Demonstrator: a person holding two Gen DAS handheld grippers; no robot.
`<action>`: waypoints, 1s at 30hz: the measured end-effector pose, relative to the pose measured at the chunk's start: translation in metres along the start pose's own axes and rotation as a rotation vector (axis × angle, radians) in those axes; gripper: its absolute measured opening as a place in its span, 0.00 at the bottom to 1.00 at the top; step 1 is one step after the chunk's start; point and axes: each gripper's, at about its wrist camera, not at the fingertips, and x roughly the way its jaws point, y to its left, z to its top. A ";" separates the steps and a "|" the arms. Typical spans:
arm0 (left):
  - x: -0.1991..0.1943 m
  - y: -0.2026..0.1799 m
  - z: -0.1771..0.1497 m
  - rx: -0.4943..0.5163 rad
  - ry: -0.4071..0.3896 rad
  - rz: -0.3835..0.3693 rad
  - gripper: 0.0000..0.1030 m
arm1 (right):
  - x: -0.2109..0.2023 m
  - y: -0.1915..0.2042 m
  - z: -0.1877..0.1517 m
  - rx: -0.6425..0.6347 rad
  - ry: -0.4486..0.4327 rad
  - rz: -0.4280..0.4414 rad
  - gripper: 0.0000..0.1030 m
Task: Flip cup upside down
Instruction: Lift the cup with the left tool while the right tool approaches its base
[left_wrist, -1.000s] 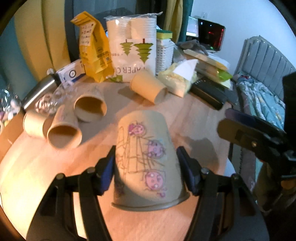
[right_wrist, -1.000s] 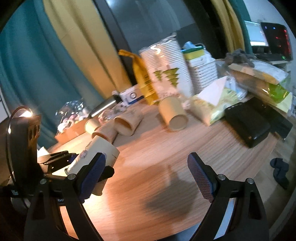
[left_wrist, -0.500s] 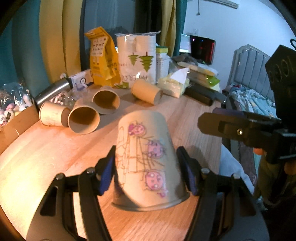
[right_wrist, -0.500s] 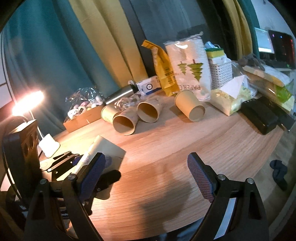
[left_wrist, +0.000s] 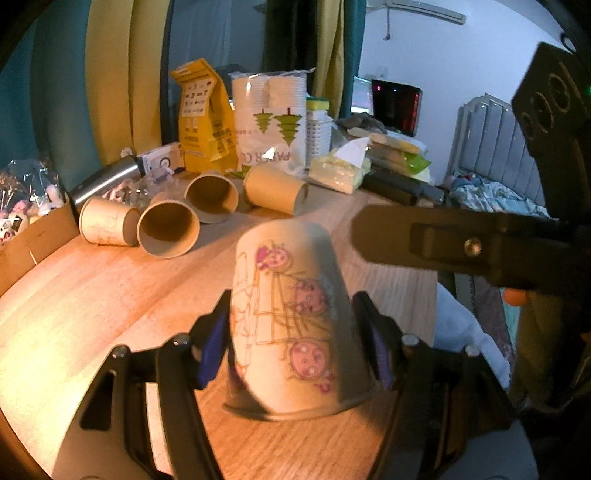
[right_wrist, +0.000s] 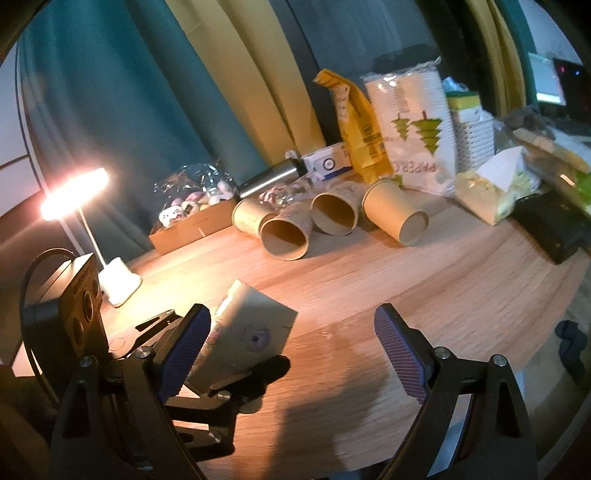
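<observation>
A paper cup with pink cartoon drawings (left_wrist: 291, 328) is held upside down, rim toward the wooden table (left_wrist: 92, 295), between the fingers of my left gripper (left_wrist: 295, 343), which is shut on its sides. The same cup (right_wrist: 247, 332) shows in the right wrist view, tilted above the table at the lower left. My right gripper (right_wrist: 291, 354) is open and empty, hovering over the table's near part; one of its fingers (left_wrist: 424, 240) crosses the left wrist view just right of the cup.
Several plain paper cups (right_wrist: 284, 236) lie on their sides at the table's back. Behind them stand a yellow bag (right_wrist: 358, 133), a pack of paper cups (right_wrist: 413, 129), a white basket, tissues (right_wrist: 491, 192) and black items. A lit lamp (right_wrist: 74, 192) and a cardboard tray (right_wrist: 192, 225) are left.
The left gripper with the cup has pulled back and risen, so more of the table shows. The right gripper has moved closer to the left one and turned left.
</observation>
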 end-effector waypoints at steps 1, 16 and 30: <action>0.000 0.001 0.000 -0.001 -0.003 -0.003 0.63 | 0.003 0.000 0.000 0.002 0.009 0.008 0.90; -0.013 -0.012 -0.002 0.056 -0.078 -0.007 0.63 | 0.032 -0.012 0.005 0.113 0.077 0.191 0.90; -0.019 -0.020 -0.003 0.101 -0.113 0.006 0.63 | 0.043 -0.014 0.007 0.140 0.111 0.291 0.82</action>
